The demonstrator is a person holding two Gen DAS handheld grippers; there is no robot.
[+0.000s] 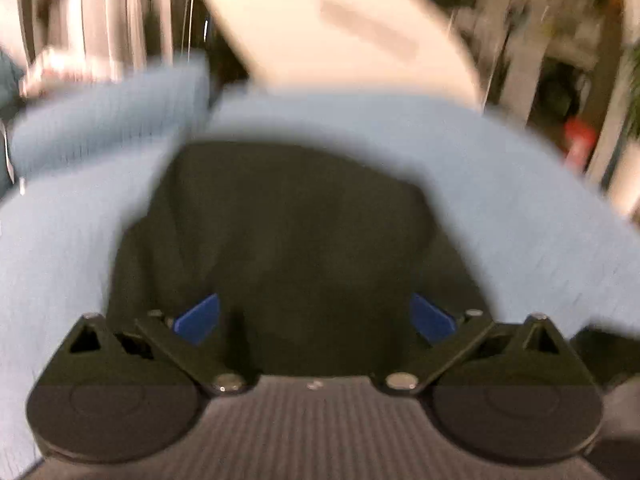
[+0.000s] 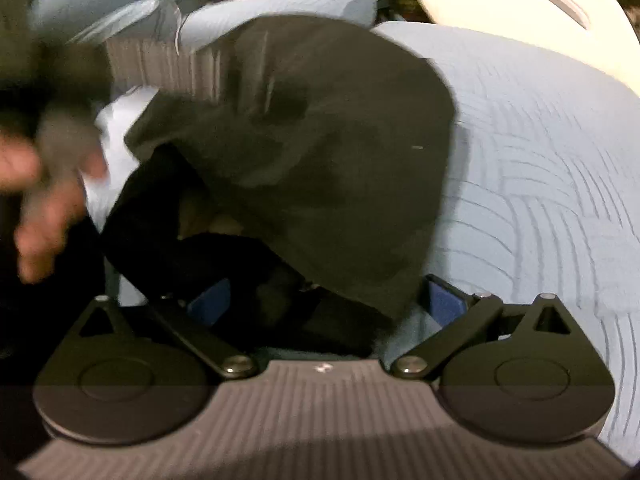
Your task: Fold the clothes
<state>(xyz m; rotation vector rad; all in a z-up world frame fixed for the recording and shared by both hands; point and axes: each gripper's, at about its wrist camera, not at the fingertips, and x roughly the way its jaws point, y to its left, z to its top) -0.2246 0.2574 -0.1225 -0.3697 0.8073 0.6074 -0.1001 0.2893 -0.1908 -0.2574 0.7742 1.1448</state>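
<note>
Both the left gripper (image 1: 316, 318) and right gripper (image 2: 324, 300) stand wide apart over a black garment (image 2: 320, 152) on the light-blue quilted bedspread (image 2: 540, 184), a hand (image 2: 44, 196) blurred at nine o'clock.

Surroundings: bedding and furniture only.
Pale blue quilted bedspread (image 2: 540, 168) with stitched curved lines; cream headboard (image 1: 340, 28) behind it; blurred red object (image 1: 580, 140) at right.

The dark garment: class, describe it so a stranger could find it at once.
Start from the wide light-blue quilted bedcover that fills both views. On it lies a rumpled dark garment, directly ahead of both claws. It is the only near-black cloth there; everything around it is pale blue or cream.
</note>
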